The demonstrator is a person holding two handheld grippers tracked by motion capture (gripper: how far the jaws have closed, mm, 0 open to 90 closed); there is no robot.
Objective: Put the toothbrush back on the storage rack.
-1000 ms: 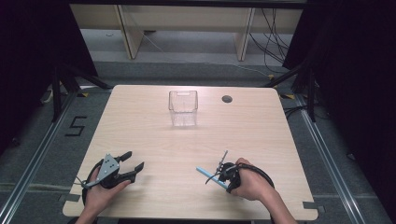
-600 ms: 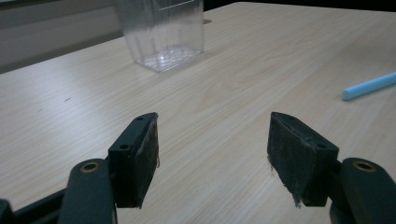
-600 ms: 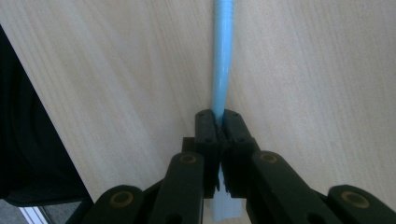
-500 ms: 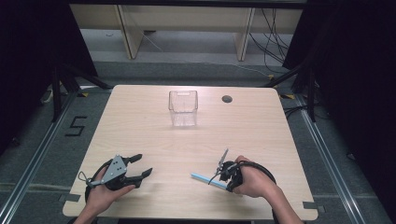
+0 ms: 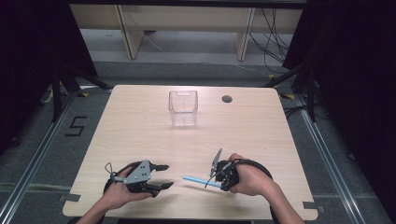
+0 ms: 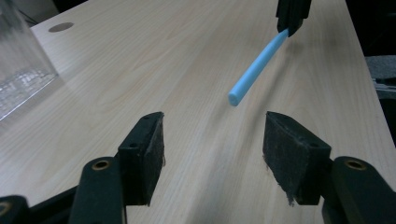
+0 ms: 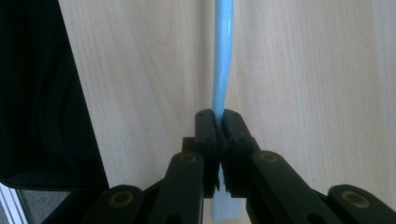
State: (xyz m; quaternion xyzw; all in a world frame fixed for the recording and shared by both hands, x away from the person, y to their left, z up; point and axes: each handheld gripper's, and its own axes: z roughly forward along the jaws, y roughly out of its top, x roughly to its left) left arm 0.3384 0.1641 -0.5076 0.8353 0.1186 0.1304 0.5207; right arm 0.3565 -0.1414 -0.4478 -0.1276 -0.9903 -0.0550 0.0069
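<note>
A: So, from the high view first: where is the straw point(image 5: 196, 180) against the two tools?
B: It sticks out of the right gripper point(image 5: 219, 179), which is pinched tight on one end of it, and it runs toward the left gripper point(image 5: 161, 176). Its free tip ends just short of that gripper's spread jaws, apart from them. Both tools sit near the front edge of the table point(image 5: 261, 126), each in a hand. Well beyond them stands a clear container point(image 5: 183, 108), and off to its right there is a small round hole point(image 5: 227, 99) in the tabletop.

A: And the left gripper view?
B: The left gripper point(image 6: 212, 140) is slack, holding nothing, with bare wood between its pads point(image 6: 292, 154). Those pads are dark, rough and fuzzy at the edges. Ahead of the gap and a little toward the right-hand jaw hangs the straw point(image 6: 257, 67), a smooth pale-blue tube with a round cut end, raised off the table. The black tip of the right gripper point(image 6: 292, 14) clamps its far end. The ribbed clear wall of the container point(image 6: 21, 60) stands ahead on the left.

A: The right gripper view?
B: The right gripper point(image 7: 219, 128) is clenched on the straw point(image 7: 222, 60), which runs straight ahead from the jaws over light wood grain. Fine ridges ring the straw at its far end. A short stub shows behind the jaws.
</note>
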